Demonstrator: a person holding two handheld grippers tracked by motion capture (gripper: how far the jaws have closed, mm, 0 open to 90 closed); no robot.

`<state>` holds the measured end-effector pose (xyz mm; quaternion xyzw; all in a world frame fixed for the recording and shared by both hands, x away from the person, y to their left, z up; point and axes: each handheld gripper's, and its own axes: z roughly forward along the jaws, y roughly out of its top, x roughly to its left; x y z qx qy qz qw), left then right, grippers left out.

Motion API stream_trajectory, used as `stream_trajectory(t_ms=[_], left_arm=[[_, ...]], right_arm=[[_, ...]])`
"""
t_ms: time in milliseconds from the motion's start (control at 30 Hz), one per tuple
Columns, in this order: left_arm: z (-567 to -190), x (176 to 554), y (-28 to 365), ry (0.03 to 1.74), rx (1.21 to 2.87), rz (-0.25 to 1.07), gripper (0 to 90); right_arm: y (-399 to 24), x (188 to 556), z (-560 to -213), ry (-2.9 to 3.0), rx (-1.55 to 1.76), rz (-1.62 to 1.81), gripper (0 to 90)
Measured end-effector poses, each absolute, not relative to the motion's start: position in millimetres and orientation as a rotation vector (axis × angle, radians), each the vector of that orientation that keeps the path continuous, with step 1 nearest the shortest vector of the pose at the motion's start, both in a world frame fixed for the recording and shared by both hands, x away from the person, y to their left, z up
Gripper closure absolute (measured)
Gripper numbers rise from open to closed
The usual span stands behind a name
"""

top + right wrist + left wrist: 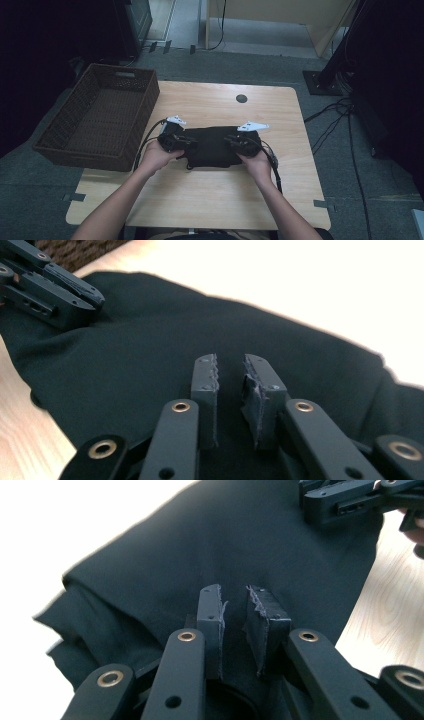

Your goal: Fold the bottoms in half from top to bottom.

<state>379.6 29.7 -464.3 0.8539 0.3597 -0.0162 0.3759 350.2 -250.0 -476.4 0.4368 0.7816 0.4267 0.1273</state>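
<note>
High view shows the left gripper (pixel 186 142) and right gripper (pixel 231 142) at opposite edges of the folded black cloth (pixel 212 146) mid-table (pixel 210 200), jaws narrowed; whether they pinch fabric is unclear. Lift both sides evenly; beyond, the wicker basket (pixel 145 107) stands clear at left

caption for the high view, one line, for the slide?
Left gripper and right gripper meet the ends of a folded black cloth on the wooden table.

Matt black cloth (pixel 212 146); smooth pale wood table (pixel 210 195); rough woven wicker basket (pixel 102 117).
</note>
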Motion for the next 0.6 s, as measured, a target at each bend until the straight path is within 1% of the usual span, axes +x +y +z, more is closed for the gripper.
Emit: stream_trajectory(t_ms=[67,100,133,233,267,300,333,467,600], left_arm=[[-469,375,32,0.921,2.168,-0.047,75.9],[-469,375,32,0.921,2.168,-0.047,74.8],[-472,371,33,0.917,2.165,-0.025,72.7],[-476,363,34,0.926,2.159,0.03,63.6],[-476,363,34,0.926,2.159,0.03,60.3],[-478,361,34,0.931,2.159,0.038,60.3],[-481,359,37,0.943,2.141,0.038,55.2],[-485,355,40,0.944,2.117,0.044,51.8],[-489,349,39,0.925,2.111,0.096,51.3]], right_arm=[[-249,345,-482,2.287,1.268,1.231,72.0],[-249,345,-482,2.287,1.268,1.231,72.0],[-248,339,-488,2.289,1.242,1.223,68.1],[-251,333,-494,2.261,1.227,1.227,61.9],[-251,333,-494,2.261,1.227,1.227,61.9],[-252,331,-495,2.253,1.234,1.228,60.1],[-255,328,-499,2.244,1.238,1.24,57.6],[-259,321,-503,2.23,1.201,1.242,55.1],[-264,316,-505,2.225,1.195,1.256,53.8]])
